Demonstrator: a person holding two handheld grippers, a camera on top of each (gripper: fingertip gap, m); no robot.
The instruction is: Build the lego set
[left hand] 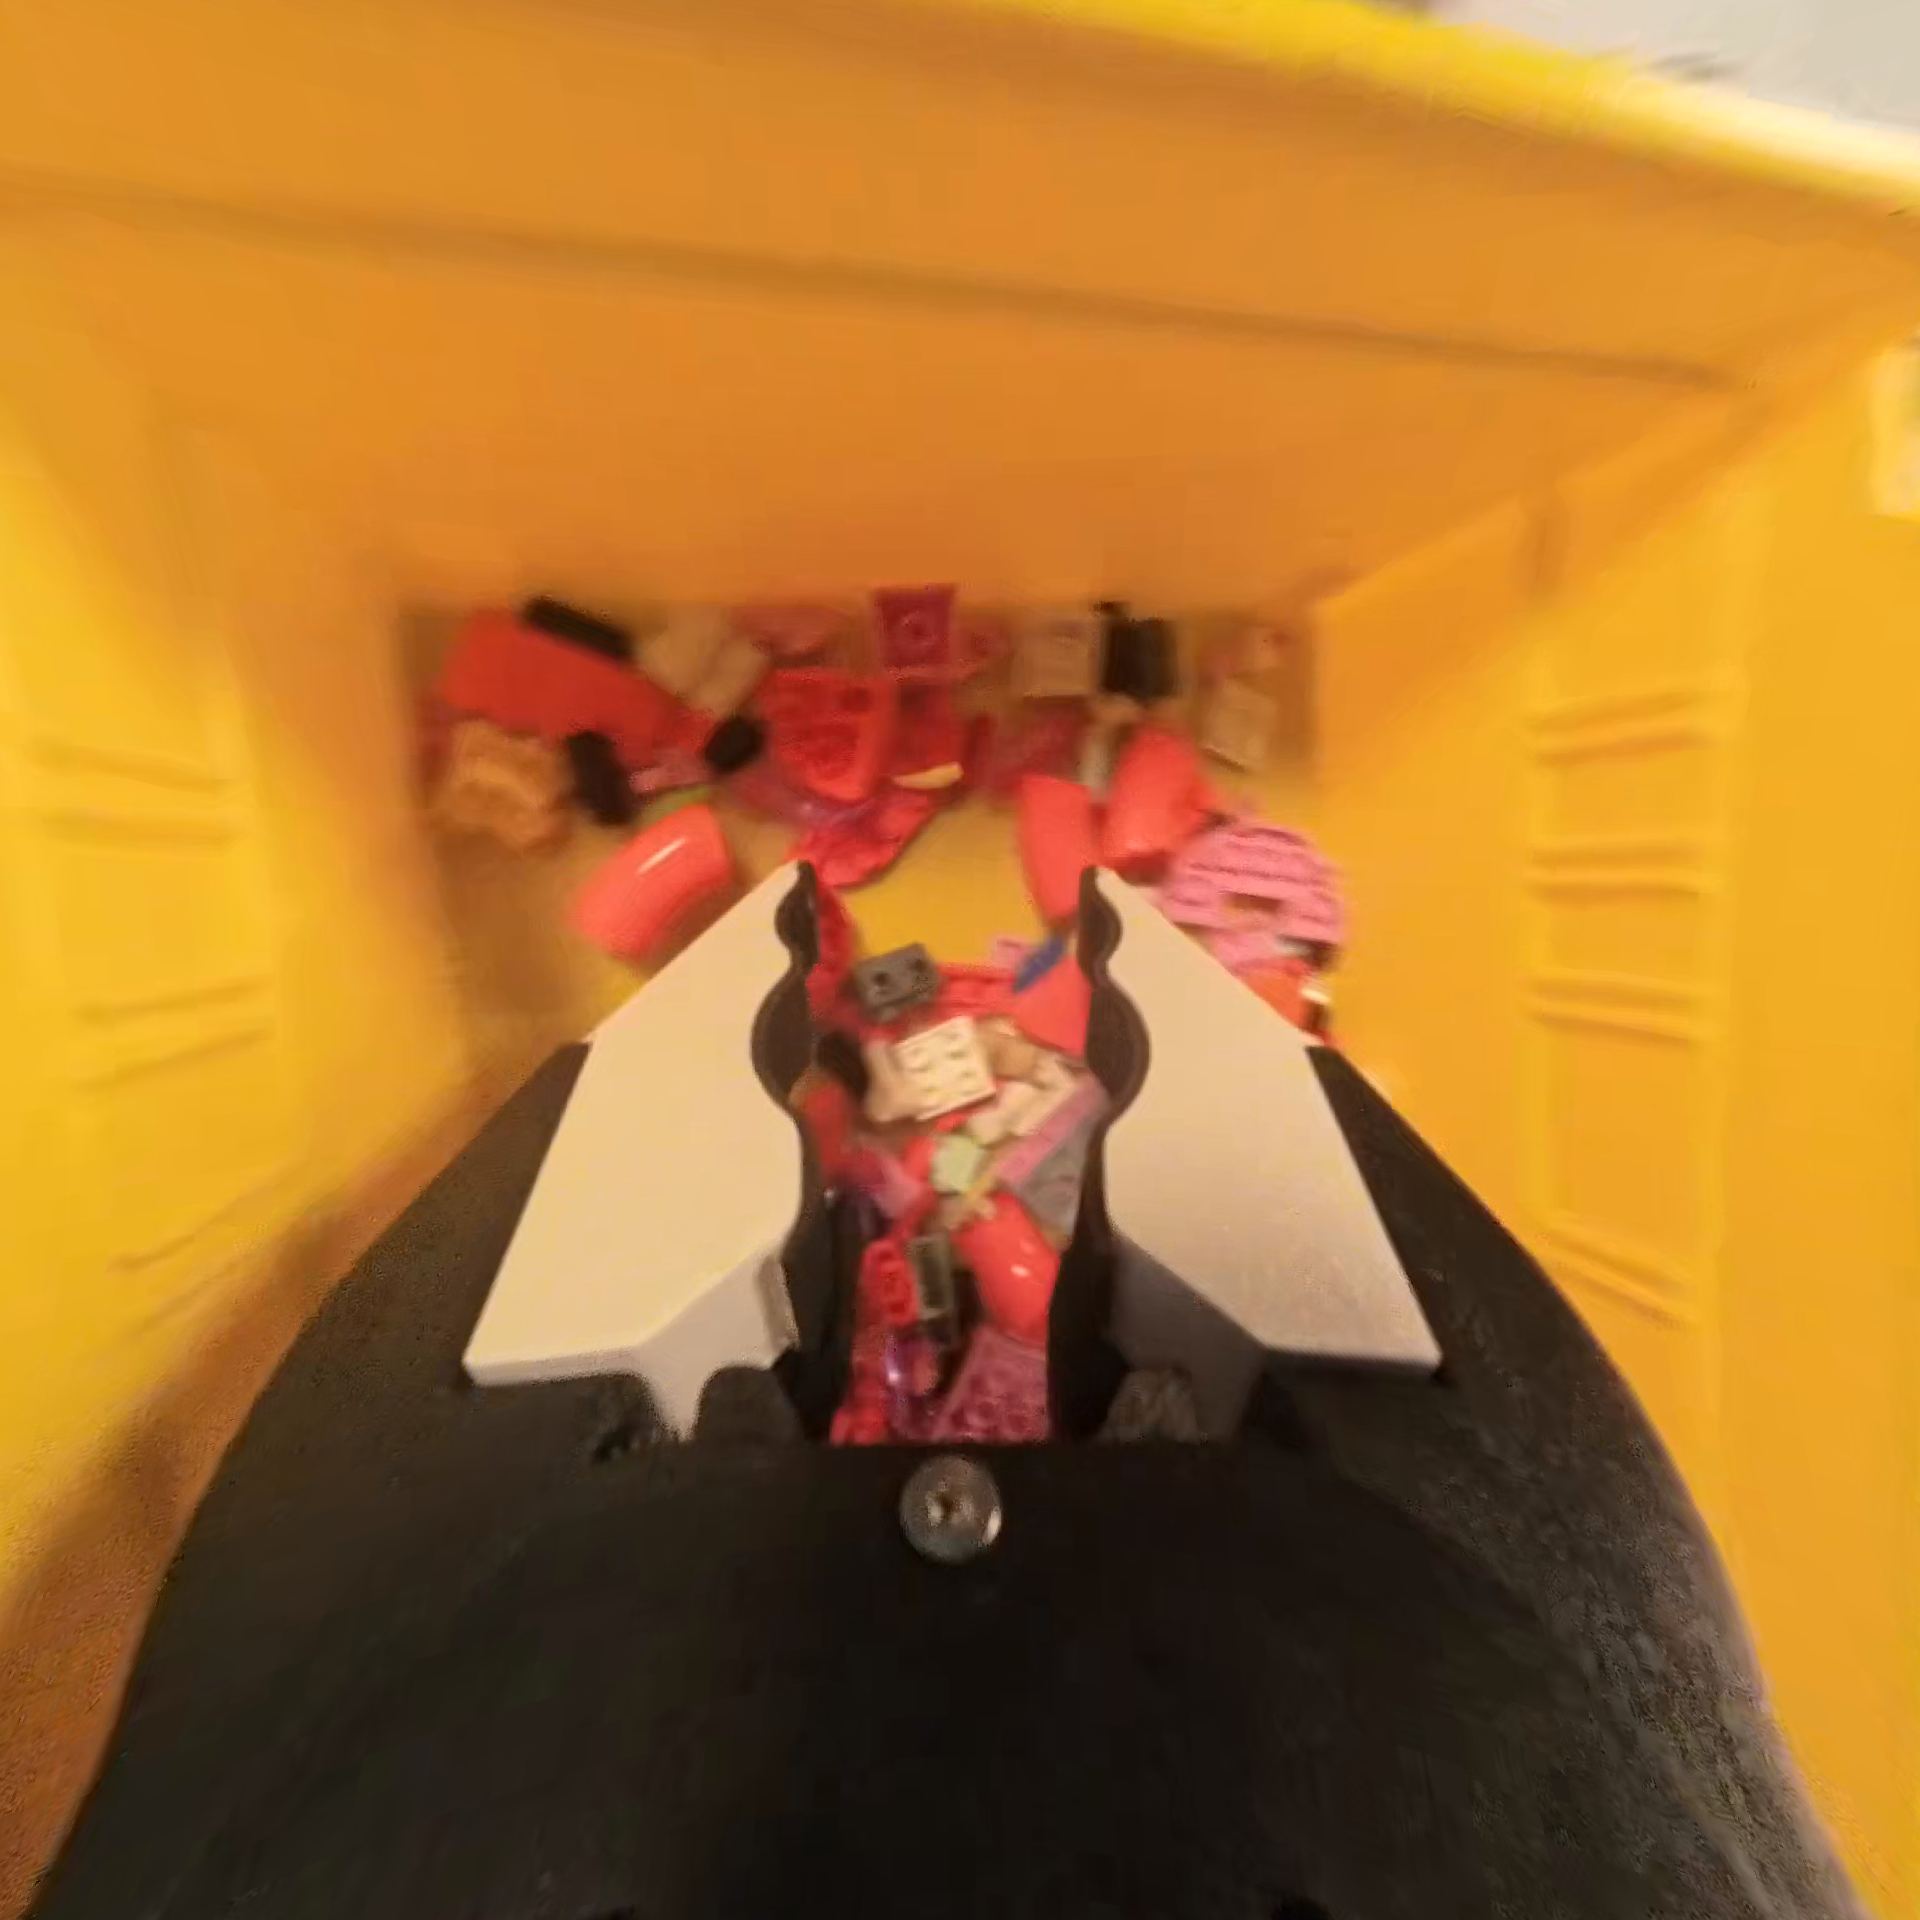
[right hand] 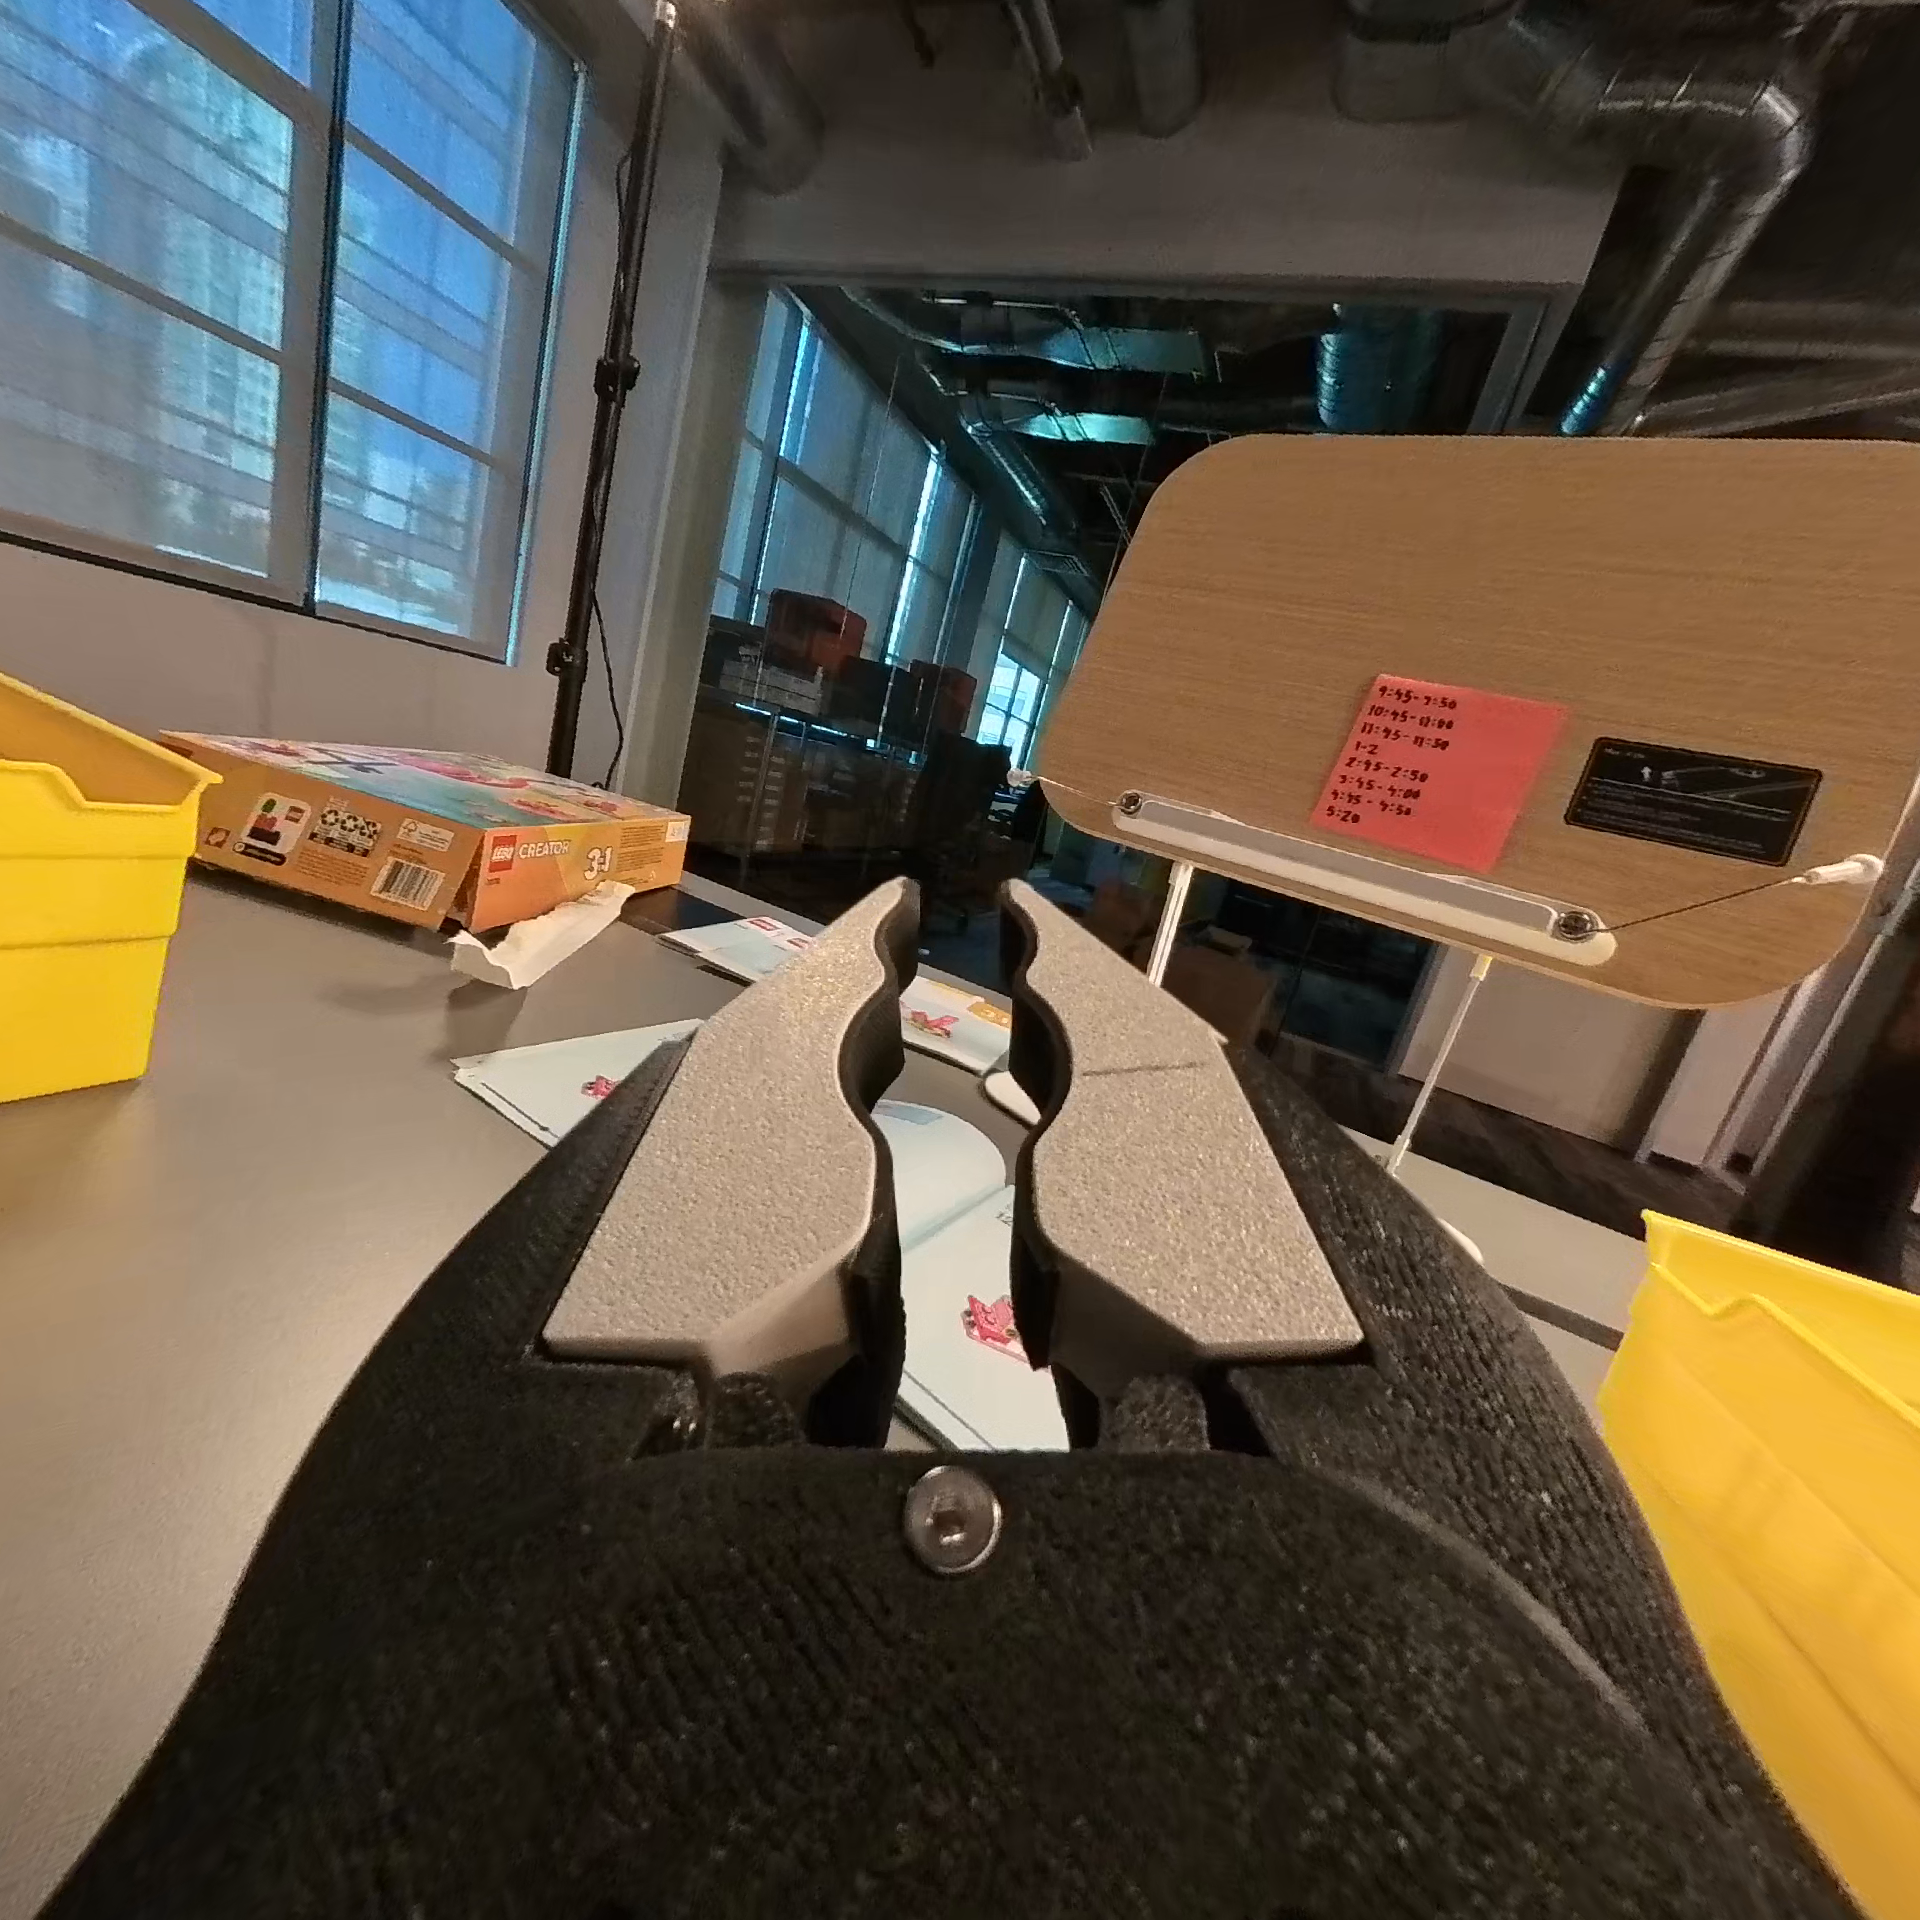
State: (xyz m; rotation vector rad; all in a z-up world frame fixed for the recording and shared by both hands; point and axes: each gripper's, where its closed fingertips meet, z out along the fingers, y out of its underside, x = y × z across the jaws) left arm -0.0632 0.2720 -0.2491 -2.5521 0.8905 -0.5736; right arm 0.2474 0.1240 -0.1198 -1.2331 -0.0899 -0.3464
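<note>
My left gripper (left hand: 945, 883) reaches down inside a yellow bin (left hand: 935, 416), just above a pile of small bricks, mostly red and pink. Its jaws stand apart and the pads press on nothing. Between the fingers, lower down, lie a small grey brick (left hand: 894, 977) and a white plate (left hand: 940, 1060). A red piece (left hand: 831, 935) lies close to the left fingertip. The view is blurred. My right gripper (right hand: 961, 899) hovers above a grey table (right hand: 260, 1195) with only a narrow gap between its fingertips and nothing in it. Open instruction booklets (right hand: 561, 1070) lie under it.
A red curved brick (left hand: 655, 883) and a pink plate (left hand: 1247, 883) lie on the bin floor. On the table stand a yellow bin (right hand: 83, 914) at left, another yellow bin (right hand: 1787, 1507) at right, an opened toy box (right hand: 436, 831), and a wooden board on a stand (right hand: 1507, 623). The tips of one gripper are about 35 centimetres away from the tips of the other.
</note>
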